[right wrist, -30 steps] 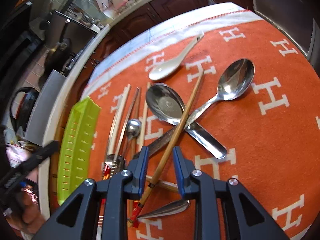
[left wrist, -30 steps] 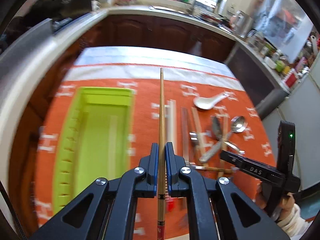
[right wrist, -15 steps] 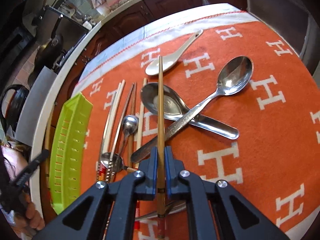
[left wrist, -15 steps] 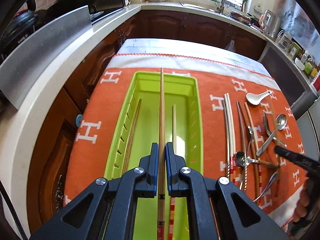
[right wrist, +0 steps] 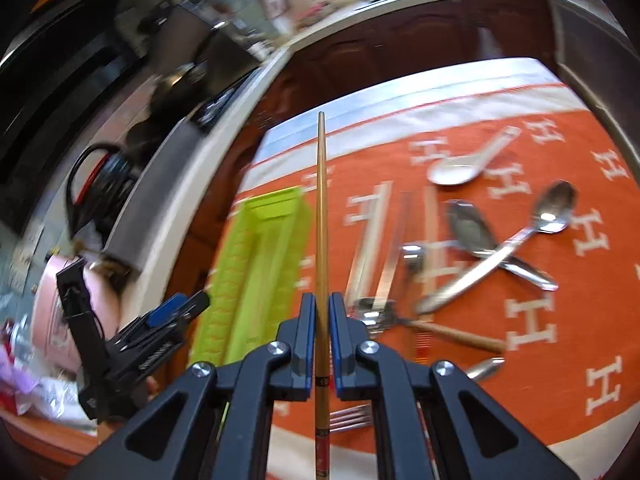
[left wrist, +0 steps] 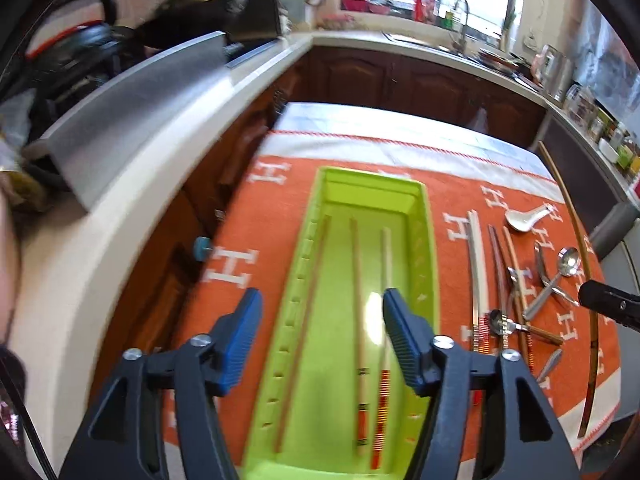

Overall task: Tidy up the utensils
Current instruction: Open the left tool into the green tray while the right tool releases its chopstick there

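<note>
Hovered above a lime-green plastic tray (left wrist: 427, 240) on an orange cloth (left wrist: 256, 216) patterned with white H letters: the left gripper (left wrist: 322, 332), jaws opening and spread wide with nothing between the blue pads (left wrist: 400, 332). Lay lengthwise in that tray, three chopsticks: a plain brown one (left wrist: 308, 304) along the left wall, a bamboo one (left wrist: 357, 280) with dark bands and a red end in the middle, and a pale one (left wrist: 385, 264) with a red-striped end just beside it. Clamped tight in the right gripper (right wrist: 319, 340), a golden bamboo chopstick (right wrist: 321, 208), pointing straight ahead and raised clear of the cloth, tip toward the tray's far end in the right wrist view. Stayed on the cloth to the right of the tray: more chopsticks in pale (left wrist: 478, 264) and dark (left wrist: 498, 264) tones, a white ceramic soup spoon (right wrist: 464, 164), two crossed steel spoons (right wrist: 516, 240), a wooden-handled utensil (right wrist: 456, 334), and a fork (right wrist: 348, 416) just beside the right gripper. Blurred behind, dark wooden kitchen cabinets (left wrist: 400, 80) and a pale countertop (left wrist: 132, 184).
</note>
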{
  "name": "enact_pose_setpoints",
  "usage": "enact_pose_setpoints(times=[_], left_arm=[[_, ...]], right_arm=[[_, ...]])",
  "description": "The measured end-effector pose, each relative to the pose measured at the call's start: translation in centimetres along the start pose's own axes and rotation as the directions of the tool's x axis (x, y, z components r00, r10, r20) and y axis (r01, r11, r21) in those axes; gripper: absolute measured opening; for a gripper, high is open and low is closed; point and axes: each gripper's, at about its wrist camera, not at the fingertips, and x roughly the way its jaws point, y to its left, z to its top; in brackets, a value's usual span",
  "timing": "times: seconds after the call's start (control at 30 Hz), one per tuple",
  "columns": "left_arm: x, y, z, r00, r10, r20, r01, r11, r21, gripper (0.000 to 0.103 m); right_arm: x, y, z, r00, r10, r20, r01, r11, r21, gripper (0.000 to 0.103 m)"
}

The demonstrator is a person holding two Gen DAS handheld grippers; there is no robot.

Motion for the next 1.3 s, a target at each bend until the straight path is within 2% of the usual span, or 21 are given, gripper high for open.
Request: enact_pose_setpoints(times=[0.03,0.17,0.33,0.63,0.77,1.0,1.3], left_arm=[[-0.3,0.6,0.1,1.0,0.015,0.007,-0.015,1.0,-0.011,0.069],[-0.9,3.2,-0.1,0.998,0.06,0.016,-0.059,0.996,-0.068,0.069],[-0.9,6.3,-0.6,0.996,0.094,0.0,-0.094,0.987,-0.131,0.069],[0.0,8.2,-1.1,0.994,0.1,-0.039,-0.105,0.98,-0.167,0.07],[0.1,7.9,-1.0,0.994,0.099,-0.038,-0.104,0.982,-0.157,0.07],[0.4,6.6,-0.9,0.995,0.085,-0.049,-0.091,0.987,-0.129,0.07],[0.0,1.9,-0.5,0.997,0.048,-0.055,-0.05,0.998,-0.032,0.07]], right_arm=[[0.5,0.8,0.0,1.0,0.011,-0.014,-0.011,1.0,-0.011,0.007],[3.4,3.9,0.3,0.993,0.055,-0.1,-0.058,0.998,-0.027,0.007],[6.9,6.5,0.4,0.986,0.048,-0.158,-0.053,0.998,-0.025,0.007],[11.1,6.5,0.6,0.978,0.015,-0.209,0.001,0.997,0.075,0.008],[11.9,6.1,0.3,0.972,-0.006,-0.236,0.022,0.998,0.065,0.008],[10.0,5.0,-0.3,0.981,-0.079,-0.175,0.076,0.997,-0.027,0.008],[5.1,1.5,-1.3,0.988,-0.133,-0.075,0.126,0.989,-0.083,0.008]])
